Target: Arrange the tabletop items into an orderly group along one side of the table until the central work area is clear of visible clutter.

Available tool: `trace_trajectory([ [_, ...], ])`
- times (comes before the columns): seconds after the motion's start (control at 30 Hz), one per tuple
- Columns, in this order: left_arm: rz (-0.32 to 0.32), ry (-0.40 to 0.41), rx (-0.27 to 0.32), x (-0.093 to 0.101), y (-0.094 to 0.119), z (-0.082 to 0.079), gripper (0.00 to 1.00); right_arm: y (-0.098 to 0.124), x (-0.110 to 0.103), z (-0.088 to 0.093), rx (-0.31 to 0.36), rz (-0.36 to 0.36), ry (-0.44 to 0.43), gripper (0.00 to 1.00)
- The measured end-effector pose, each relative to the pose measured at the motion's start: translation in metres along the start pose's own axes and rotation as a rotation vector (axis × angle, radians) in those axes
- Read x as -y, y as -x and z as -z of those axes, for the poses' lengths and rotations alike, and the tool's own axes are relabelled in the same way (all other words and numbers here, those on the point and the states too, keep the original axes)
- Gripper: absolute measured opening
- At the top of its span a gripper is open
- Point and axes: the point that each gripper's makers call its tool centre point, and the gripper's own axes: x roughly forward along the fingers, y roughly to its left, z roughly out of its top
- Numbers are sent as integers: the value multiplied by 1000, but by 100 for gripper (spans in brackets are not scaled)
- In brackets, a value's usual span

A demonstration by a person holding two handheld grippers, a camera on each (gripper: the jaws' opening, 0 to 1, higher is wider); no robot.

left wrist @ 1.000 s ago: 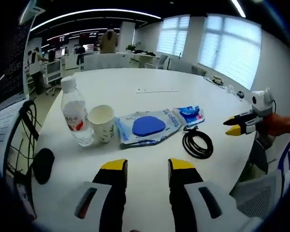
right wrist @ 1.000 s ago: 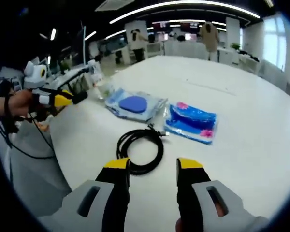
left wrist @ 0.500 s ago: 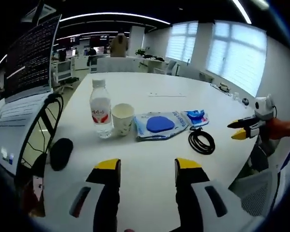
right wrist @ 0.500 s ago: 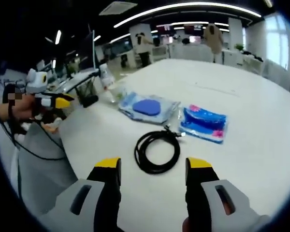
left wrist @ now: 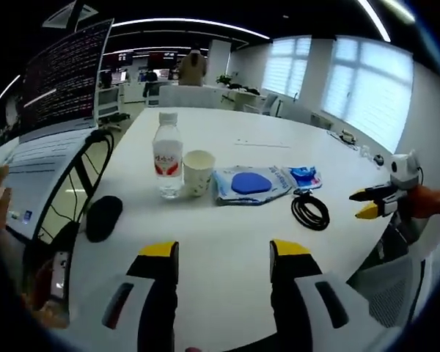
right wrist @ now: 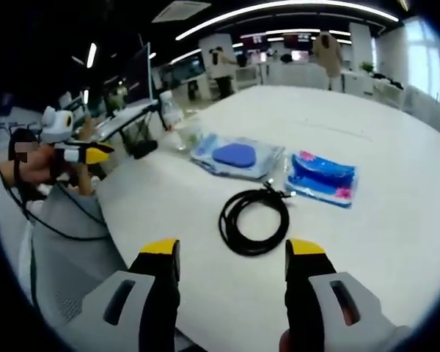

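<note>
The items lay in a loose row across the white desk: a water bottle, a paper cup just beside it, a clear packet with a blue pad, a smaller blue packet, and a coiled black cable nearest the desk's edge. A black pouch-like object sat apart, near the opposite edge.

The left gripper hung above the desk with its jaws parted and nothing between them; the row lay ahead of it, well apart. The right gripper likewise held its jaws wide and empty. In the right gripper view the cable sat directly ahead of those jaws, closer than anything else, with the blue packet beyond it to the right and the pad packet beyond it to the left.

The right gripper appeared the nearer to the cable, so it seemed best placed to reach it first. The coil lay flat and was roughly round, with no clear long axis.
</note>
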Motion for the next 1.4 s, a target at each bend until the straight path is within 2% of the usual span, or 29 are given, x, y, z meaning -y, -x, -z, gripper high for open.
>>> trace_trajectory([
  [0.3,-13,18,-7,-1,4,7,50,1,0,5,-8,1,-15,56],
  [1.4,-19,39,2,0,6,6,50,3,4,11,-16,14,-34,55],
])
